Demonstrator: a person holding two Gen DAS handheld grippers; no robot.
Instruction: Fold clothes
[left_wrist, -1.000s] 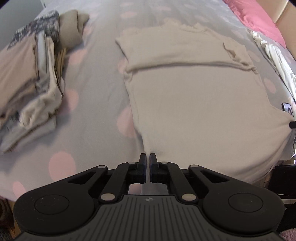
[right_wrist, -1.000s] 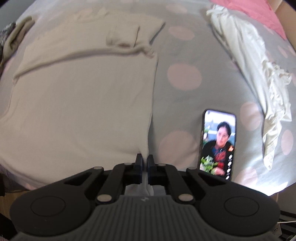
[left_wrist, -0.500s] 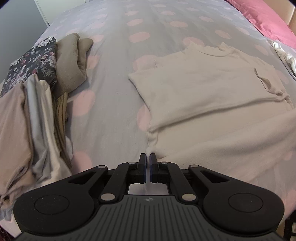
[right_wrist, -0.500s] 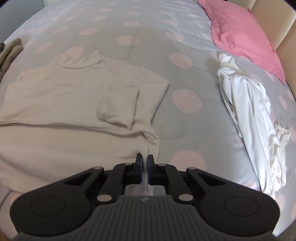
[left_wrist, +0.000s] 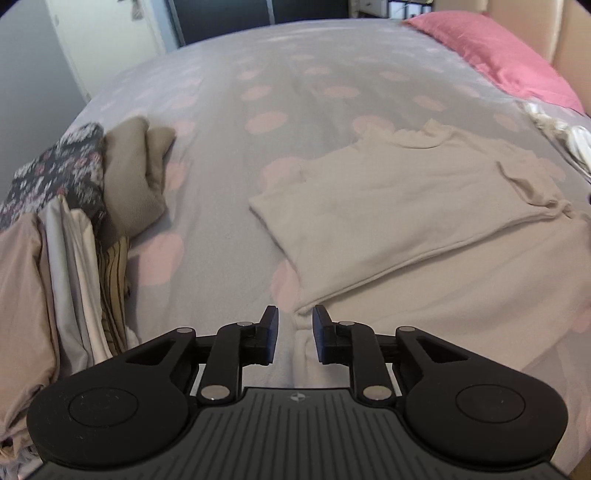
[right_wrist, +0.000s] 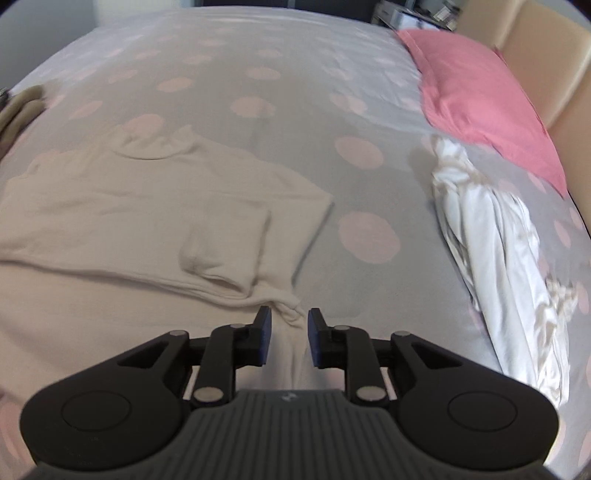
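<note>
Beige top lies flat on the spotted bedsheet, sleeves folded across chest, hem end toward both tools. Left gripper: jaws apart, cloth edge running up btwn them, not pinched. Right gripper: jaws apart too, w/ a bunched bit of the top's side edge just in front, btwn the tips. Stacked clothes far left; white garment off right.
</note>
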